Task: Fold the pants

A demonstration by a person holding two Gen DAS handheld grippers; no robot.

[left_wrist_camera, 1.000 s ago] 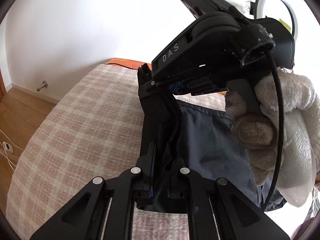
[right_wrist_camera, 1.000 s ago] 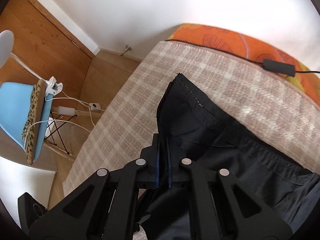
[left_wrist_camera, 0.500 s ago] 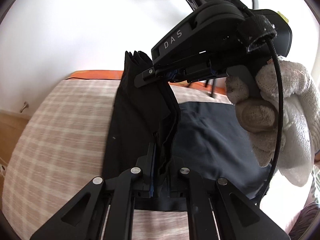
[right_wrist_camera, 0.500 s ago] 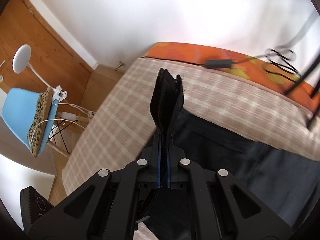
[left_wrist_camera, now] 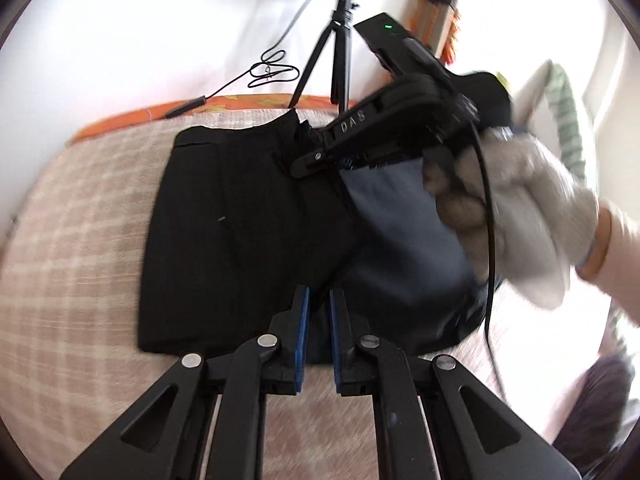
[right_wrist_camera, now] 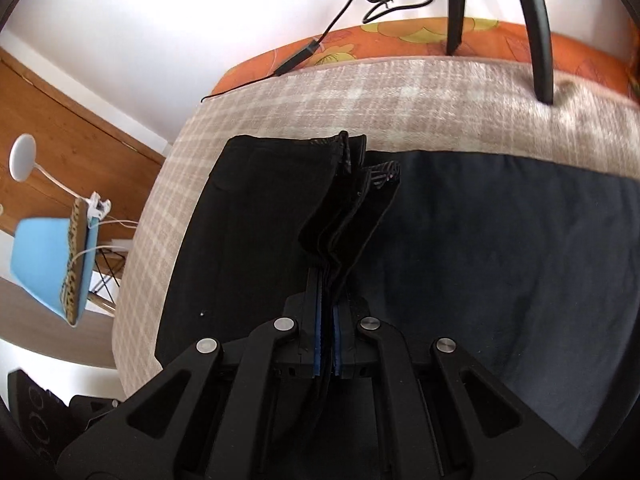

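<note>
Black pants [left_wrist_camera: 248,232] lie on a plaid-covered bed [left_wrist_camera: 80,240], partly folded over themselves. My left gripper [left_wrist_camera: 318,320] is shut on the near edge of the fabric. My right gripper [right_wrist_camera: 326,320] is shut on a bunched fold of the pants [right_wrist_camera: 260,220] near the hem end. In the left wrist view the right gripper [left_wrist_camera: 320,164], held by a gloved hand [left_wrist_camera: 520,216], pinches the cloth at the far side of the pants and lifts a flap of it.
A tripod [left_wrist_camera: 340,48] with a ring light stands on the far edge of the bed, with a cable [left_wrist_camera: 272,70] beside it. An orange sheet [right_wrist_camera: 400,40] edges the bed. A blue chair [right_wrist_camera: 52,260] and a white lamp [right_wrist_camera: 24,160] stand on the floor at left.
Both grippers have carried the held pant-leg ends across toward the waistband, so the pants now lie doubled over. Both views have swung toward the tripod side.
</note>
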